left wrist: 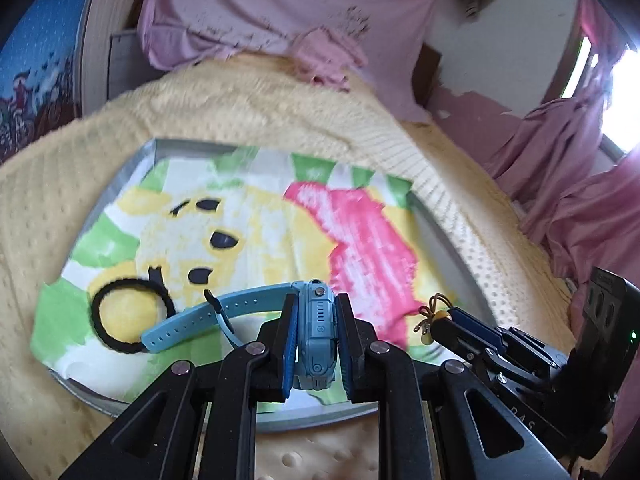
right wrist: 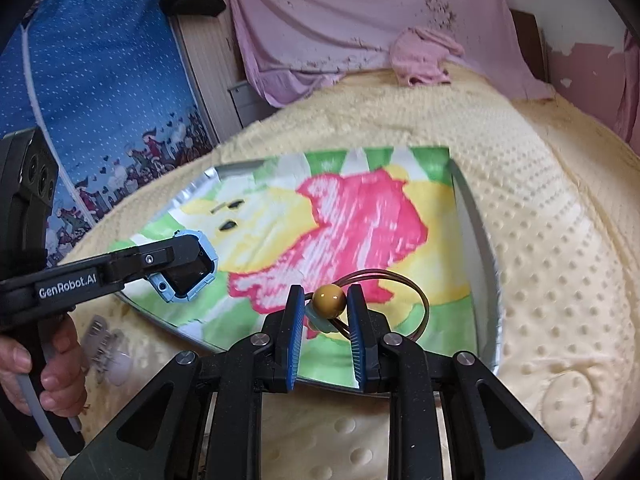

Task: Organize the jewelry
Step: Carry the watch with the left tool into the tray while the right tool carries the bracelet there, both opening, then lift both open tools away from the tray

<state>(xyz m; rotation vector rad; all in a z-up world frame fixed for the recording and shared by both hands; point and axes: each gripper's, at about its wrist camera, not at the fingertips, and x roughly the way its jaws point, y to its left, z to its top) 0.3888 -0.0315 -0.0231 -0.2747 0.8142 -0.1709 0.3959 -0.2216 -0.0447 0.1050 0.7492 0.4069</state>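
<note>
My left gripper (left wrist: 314, 304) is shut on the case of a light-blue watch (left wrist: 316, 332), whose strap trails off to the left over the tray. In the right wrist view the same gripper (right wrist: 192, 256) holds the watch (right wrist: 188, 276) above the tray's left edge. My right gripper (right wrist: 325, 296) is shut on a hair tie with a yellow-brown bead (right wrist: 329, 300); its brown elastic loop (right wrist: 420, 300) hangs out to the right. In the left wrist view the right gripper (left wrist: 434, 322) shows at the right. A black hair tie (left wrist: 93, 312) lies on the cloth in the tray.
A metal tray (left wrist: 188, 146) lined with a cartoon-print cloth (left wrist: 360, 240) sits on a yellow dimpled blanket (right wrist: 540, 240). A clear hair clip (right wrist: 106, 344) lies on the blanket left of the tray, near a person's hand (right wrist: 52, 372). Pink cloth hangs behind.
</note>
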